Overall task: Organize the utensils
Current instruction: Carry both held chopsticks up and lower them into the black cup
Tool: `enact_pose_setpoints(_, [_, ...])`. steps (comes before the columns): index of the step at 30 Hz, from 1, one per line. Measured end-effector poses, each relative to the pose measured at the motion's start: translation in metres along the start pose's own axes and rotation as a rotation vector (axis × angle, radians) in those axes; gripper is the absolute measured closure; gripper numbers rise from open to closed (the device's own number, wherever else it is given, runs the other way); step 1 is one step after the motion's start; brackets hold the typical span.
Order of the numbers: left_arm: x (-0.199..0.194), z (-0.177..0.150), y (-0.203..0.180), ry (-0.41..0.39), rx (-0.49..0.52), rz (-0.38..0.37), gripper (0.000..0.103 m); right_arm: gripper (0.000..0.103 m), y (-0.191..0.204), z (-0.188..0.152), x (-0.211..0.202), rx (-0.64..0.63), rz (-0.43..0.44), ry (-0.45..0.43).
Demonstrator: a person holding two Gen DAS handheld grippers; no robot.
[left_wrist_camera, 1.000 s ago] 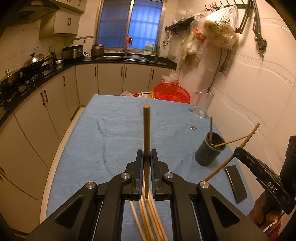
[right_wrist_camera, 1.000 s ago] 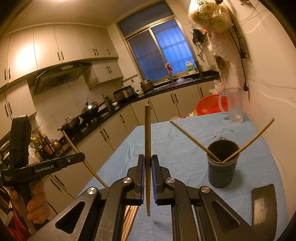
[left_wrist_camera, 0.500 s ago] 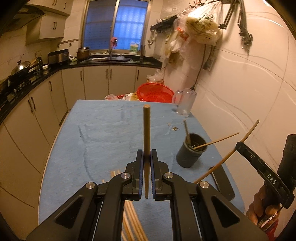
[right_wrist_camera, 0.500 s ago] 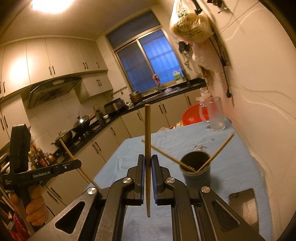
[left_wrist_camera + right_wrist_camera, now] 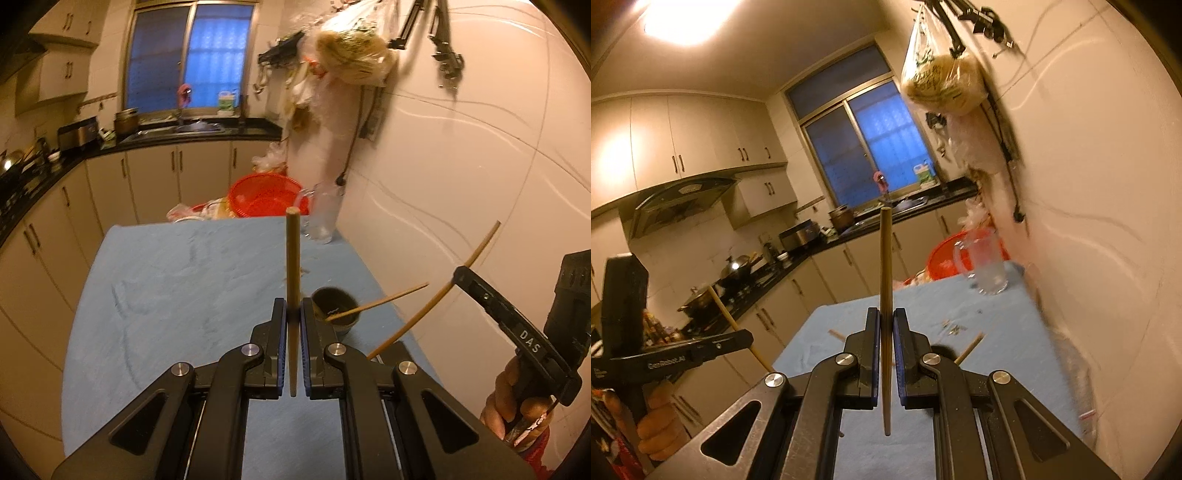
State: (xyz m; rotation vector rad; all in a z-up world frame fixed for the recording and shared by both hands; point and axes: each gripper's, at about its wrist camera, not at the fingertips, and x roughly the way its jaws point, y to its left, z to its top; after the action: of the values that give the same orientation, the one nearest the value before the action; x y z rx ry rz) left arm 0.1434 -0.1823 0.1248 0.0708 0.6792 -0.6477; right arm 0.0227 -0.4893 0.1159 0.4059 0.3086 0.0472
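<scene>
The letters "DAS" are printed in white on the black body of the right gripper (image 5: pixel 476 284), seen from the left wrist. "GenRobot.AI" is printed in white on the black arm of the left gripper (image 5: pixel 748 338), slightly blurred.

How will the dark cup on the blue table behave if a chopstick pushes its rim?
The cup looks small and light, so it may slide on the cloth. The one chopstick inside leans far over its rim, so a push on that side could probably tip it.
</scene>
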Motion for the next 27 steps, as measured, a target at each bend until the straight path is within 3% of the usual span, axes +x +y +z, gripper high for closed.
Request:
enact_pose_setpoints(17, [0.045, 0.06, -0.044, -0.009, 0.025, -0.073, 0.096, 0.095, -0.032, 0.057, 0.032, 0.008, -0.014, -0.026])
enact_pose_setpoints(27, [0.083, 0.072, -0.047, 0.032, 0.008, -0.072, 0.096, 0.095, -0.058, 0.069, 0.081, 0.034, -0.025, 0.047])
